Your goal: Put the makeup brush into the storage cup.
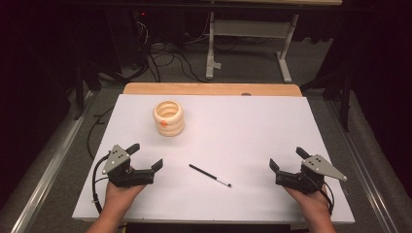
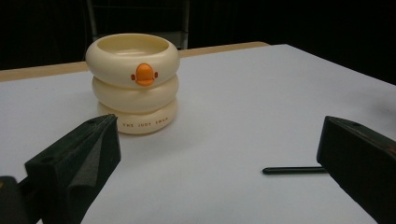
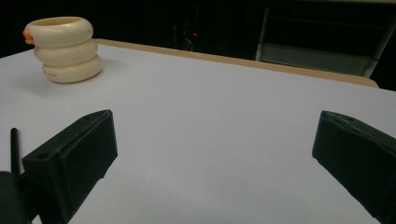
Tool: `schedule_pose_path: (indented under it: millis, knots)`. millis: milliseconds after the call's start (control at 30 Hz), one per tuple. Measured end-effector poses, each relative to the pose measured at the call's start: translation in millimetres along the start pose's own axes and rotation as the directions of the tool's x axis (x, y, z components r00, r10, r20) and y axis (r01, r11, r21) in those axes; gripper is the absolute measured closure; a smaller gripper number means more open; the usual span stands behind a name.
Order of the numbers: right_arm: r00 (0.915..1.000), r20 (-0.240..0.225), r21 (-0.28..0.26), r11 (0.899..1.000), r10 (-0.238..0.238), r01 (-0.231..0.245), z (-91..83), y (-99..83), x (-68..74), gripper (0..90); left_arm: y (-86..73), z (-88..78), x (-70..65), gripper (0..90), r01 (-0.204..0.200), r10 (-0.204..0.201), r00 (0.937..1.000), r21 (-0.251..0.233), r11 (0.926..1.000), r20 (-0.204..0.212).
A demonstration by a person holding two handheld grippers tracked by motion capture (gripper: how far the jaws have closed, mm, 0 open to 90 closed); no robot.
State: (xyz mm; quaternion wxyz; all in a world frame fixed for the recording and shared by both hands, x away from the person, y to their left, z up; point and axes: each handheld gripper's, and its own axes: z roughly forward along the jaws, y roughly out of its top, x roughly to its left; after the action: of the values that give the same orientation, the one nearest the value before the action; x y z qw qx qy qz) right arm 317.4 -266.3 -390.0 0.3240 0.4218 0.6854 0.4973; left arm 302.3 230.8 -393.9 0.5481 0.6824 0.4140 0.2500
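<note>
A cream ring-stacked holder [image 1: 168, 118] with an orange duck bill stands upright on the white table toward the back left; it appears again as the holder [image 2: 133, 81] and the holder [image 3: 64, 48]. A black pen [image 1: 209, 175] lies flat at the table's middle front, its tip seen as the pen [image 2: 292, 170] and the pen [image 3: 14, 149]. My left gripper [image 1: 144, 156] rests open at the front left, apart from both. My right gripper [image 1: 287, 159] rests open at the front right, nothing between its jaws.
The white board [image 1: 252, 126] lies on a wooden tabletop [image 1: 209, 89] whose far edge shows behind it. Past the table stand a white desk frame [image 1: 248, 43] and tangled cables [image 1: 160, 58] on the floor. Metal rails run along both sides.
</note>
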Motion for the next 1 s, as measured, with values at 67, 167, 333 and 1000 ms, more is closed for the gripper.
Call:
schedule_pose_path:
  millis: [67, 167, 333, 1000]
  knots:
    - [1.0000, -0.002, 0.009, 1.000, 0.005, -0.005, 0.8, 2.5, 2.4, 1.7, -0.3, -0.2, 0.3, 0.3, 0.004, -0.004, 1.0000, 0.001, 1.0000, -0.002]
    - [0.9999, -0.007, 0.022, 1.000, -0.012, 0.012, 2.4, 6.5, 7.1, 1.7, 0.1, -0.3, 0.8, 0.3, 0.007, -0.007, 1.0000, -0.001, 1.0000, -0.001]
    - [0.9993, -0.023, 0.029, 0.999, -0.029, 0.030, 7.9, 11.5, 13.1, 1.7, 0.4, -1.9, 2.5, 0.3, 0.013, -0.013, 0.9999, -0.006, 0.9999, 0.000]
    - [0.9964, -0.041, 0.039, 0.996, -0.074, 0.076, 34.8, 43.0, 33.5, 4.7, 0.1, 0.6, -0.2, 0.3, -0.005, 0.005, 1.0000, 0.000, 1.0000, 0.008]
